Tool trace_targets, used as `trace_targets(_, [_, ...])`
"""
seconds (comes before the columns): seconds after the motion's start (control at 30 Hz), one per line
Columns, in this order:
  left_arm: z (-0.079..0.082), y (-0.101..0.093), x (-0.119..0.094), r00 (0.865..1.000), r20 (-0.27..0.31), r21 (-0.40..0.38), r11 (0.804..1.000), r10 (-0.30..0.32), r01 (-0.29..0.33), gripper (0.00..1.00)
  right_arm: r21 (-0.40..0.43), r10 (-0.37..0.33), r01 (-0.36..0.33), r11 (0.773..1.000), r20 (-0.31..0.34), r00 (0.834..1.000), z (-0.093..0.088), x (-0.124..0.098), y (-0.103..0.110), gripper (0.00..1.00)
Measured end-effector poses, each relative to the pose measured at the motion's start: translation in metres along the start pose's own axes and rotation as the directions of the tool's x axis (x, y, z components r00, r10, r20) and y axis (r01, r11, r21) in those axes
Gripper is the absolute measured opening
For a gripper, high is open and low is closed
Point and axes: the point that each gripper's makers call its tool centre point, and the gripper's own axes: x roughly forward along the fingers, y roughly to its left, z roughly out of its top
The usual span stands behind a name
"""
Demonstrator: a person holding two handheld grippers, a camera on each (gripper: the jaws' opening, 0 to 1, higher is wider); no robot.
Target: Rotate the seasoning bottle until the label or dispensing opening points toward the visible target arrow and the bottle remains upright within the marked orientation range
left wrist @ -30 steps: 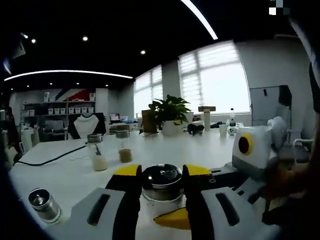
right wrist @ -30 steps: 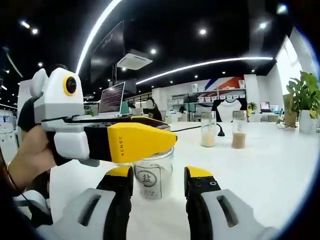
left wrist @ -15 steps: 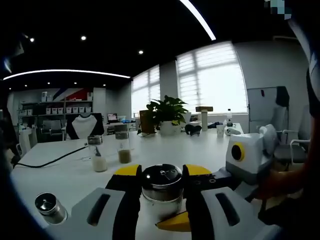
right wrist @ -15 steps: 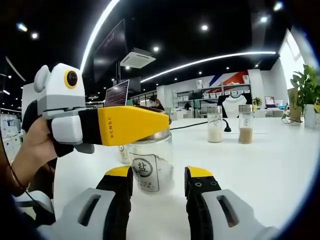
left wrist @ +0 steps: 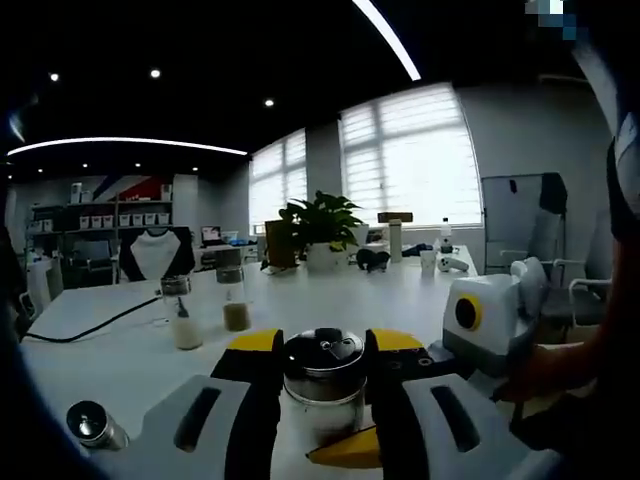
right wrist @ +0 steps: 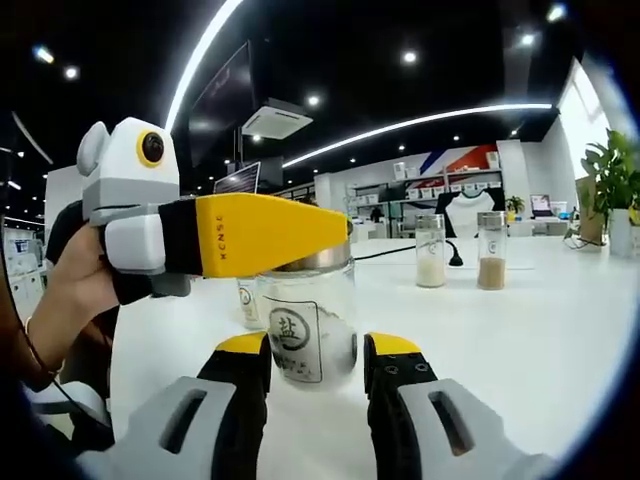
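A glass seasoning bottle [right wrist: 306, 325] with white powder and a paper label stands upright on the white table [right wrist: 520, 330]. Its label faces the right gripper view, slightly left of centre. In the left gripper view its metal lid [left wrist: 323, 362] sits between my left gripper's [left wrist: 324, 342] yellow-tipped jaws, which are shut on it. That same left gripper [right wrist: 225, 235] crosses the lid from the left in the right gripper view, held by a hand. My right gripper [right wrist: 315, 348] is open, its tips on either side of the bottle's lower body, touching nothing that I can make out. The right gripper [left wrist: 480, 320] also shows at the right.
Two more jars, one with white [right wrist: 430, 252] and one with brown contents [right wrist: 491, 250], stand further back. A small jar [right wrist: 247, 300] stands behind the held bottle. A metal-capped shaker [left wrist: 95, 425] lies at the near left, beside a black cable [left wrist: 80, 325]. A potted plant [left wrist: 320, 225] stands at the far edge.
The bottle looks larger and nearer between the right gripper's jaws than a second ago. The left gripper keeps its hold on the lid, and its view has drifted slightly.
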Motion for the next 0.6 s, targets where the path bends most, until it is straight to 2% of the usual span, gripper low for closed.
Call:
trace_targets(0.13, [-0.0009, 0.0013, 0.0002, 1.000, -0.003, -0.001, 1.000, 0.001, -0.001, 0.34, -0.015, 0.009, -0.009, 1.000, 0.004, 1.000, 0.0007, 0.0006, 0.0041, 0.31])
trace_targets(0.23, [-0.0002, 0.0031, -0.0004, 1.000, 0.003, -0.014, 1.000, 0.010, -0.010, 0.34, -0.055, -0.013, 0.014, 0.998, 0.012, 1.000, 0.0020, 0.0004, 0.0036, 0.31])
trace_targets(0.4, [0.0014, 0.0063, 0.0010, 1.000, 0.005, -0.042, 0.999, 0.022, -0.022, 0.34, -0.064, -0.043, 0.045, 0.997, 0.029, 0.999, 0.0040, -0.0006, 0.0026, 0.30])
trace_targets(0.5, [0.0003, 0.0048, 0.0031, 1.000, -0.008, -0.020, 0.999, 0.027, -0.027, 0.35, -0.060, -0.056, 0.058, 0.996, 0.030, 0.998, 0.0034, -0.0001, 0.0005, 0.30])
trace_targets(0.6, [0.0024, 0.0051, 0.0037, 0.998, 0.008, 0.011, 0.998, 0.066, -0.066, 0.35, -0.059, -0.074, 0.076, 0.995, 0.038, 0.997, 0.0044, -0.0002, -0.0025, 0.30])
